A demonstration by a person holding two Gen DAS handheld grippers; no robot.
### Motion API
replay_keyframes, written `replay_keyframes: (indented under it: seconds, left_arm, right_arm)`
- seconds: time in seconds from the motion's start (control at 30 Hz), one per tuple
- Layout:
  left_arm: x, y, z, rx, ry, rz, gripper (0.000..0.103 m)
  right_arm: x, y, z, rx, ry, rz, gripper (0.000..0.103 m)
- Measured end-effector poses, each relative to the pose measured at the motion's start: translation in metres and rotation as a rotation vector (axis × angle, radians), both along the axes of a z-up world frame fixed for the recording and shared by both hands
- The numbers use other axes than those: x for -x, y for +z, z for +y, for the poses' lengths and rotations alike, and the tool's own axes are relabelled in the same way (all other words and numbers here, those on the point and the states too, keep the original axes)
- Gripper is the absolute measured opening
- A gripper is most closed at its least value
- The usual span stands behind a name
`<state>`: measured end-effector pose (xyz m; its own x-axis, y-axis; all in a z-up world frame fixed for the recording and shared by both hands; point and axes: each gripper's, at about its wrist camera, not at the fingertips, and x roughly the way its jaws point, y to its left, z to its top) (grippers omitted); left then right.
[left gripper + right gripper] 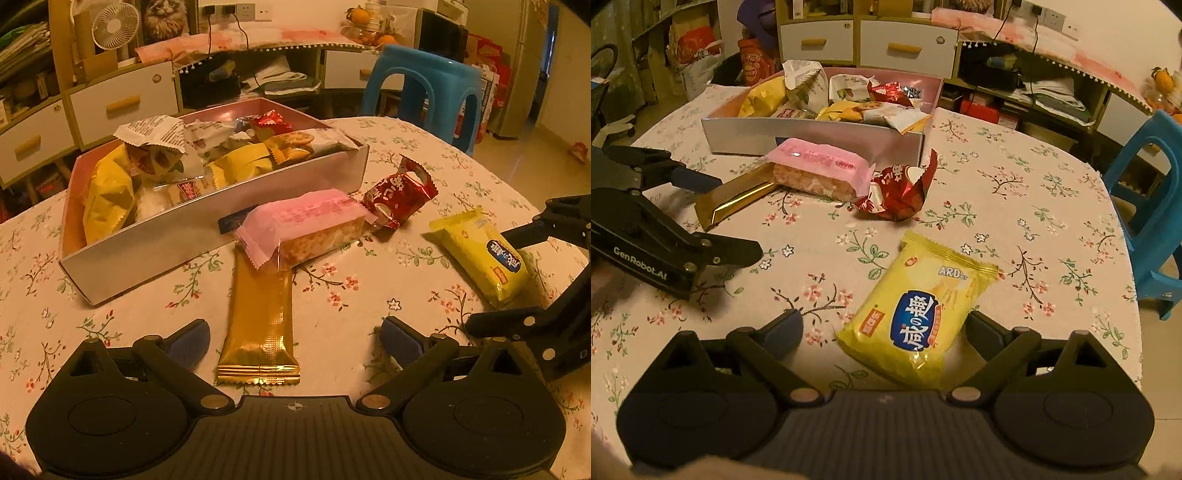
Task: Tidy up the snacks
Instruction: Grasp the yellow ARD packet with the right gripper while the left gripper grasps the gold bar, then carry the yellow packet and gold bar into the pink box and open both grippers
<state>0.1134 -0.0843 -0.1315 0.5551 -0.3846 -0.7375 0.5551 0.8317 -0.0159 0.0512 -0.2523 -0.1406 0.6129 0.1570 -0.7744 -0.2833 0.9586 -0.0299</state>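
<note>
On the flowered bench (424, 155), with the snack box (207, 236) far left, both tongs gape unclamped, left tongs (295, 341) astride the gold bar (260, 314), right tongs (884, 332) astride the yellow packet (916, 314); the pink packet (306, 221) overlapping the bar could drag along, and either slick wrapper might slip.

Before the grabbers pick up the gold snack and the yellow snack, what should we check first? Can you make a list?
1. Left gripper jaws wide, gold bar between them: ok.
2. Gold bar free to lift: not ok, the pink cake pack lies on its far end.
3. Right gripper jaws around the yellow packet: ok, one on each side, not squeezing yet.
4. Yellow packet clear of other snacks: ok, the red wrapper lies apart from it.
5. Room in the box for more: cannot tell, it already looks heaped.
6. The two grippers clear of each other: ok, there is a gap.
</note>
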Motion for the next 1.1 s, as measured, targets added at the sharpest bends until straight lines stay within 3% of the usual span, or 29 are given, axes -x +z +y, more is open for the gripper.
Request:
replay_keyframes:
  seconds: [0.23, 0.33, 0.5, 0.63, 0.73, 1.1]
  left_arm:
    - [0.001, 0.003, -0.004, -0.006, -0.003, -0.006, 0.09]
    - [0.002, 0.005, -0.005, -0.013, -0.001, -0.008, 0.085]
    - [-0.001, 0.009, 0.0, -0.016, 0.034, 0.005, 0.064]
    - [-0.002, 0.013, 0.002, -0.027, 0.052, 0.003, 0.049]
    - [-0.002, 0.016, 0.004, -0.049, 0.047, -0.001, 0.031]
    - [0.006, 0.022, 0.011, -0.062, 0.012, 0.013, 0.026]
  right_arm:
    - [-0.004, 0.002, 0.004, -0.002, 0.005, -0.011, 0.075]
    - [-0.005, 0.004, 0.008, -0.005, 0.021, -0.012, 0.064]
    - [-0.005, 0.005, 0.013, 0.009, 0.049, -0.02, 0.052]
    - [-0.005, 0.006, 0.017, 0.02, 0.055, -0.022, 0.05]
    - [-0.006, 0.007, 0.021, 0.039, 0.065, -0.026, 0.049]
    - [-0.007, 0.012, 0.033, 0.059, 0.096, -0.035, 0.046]
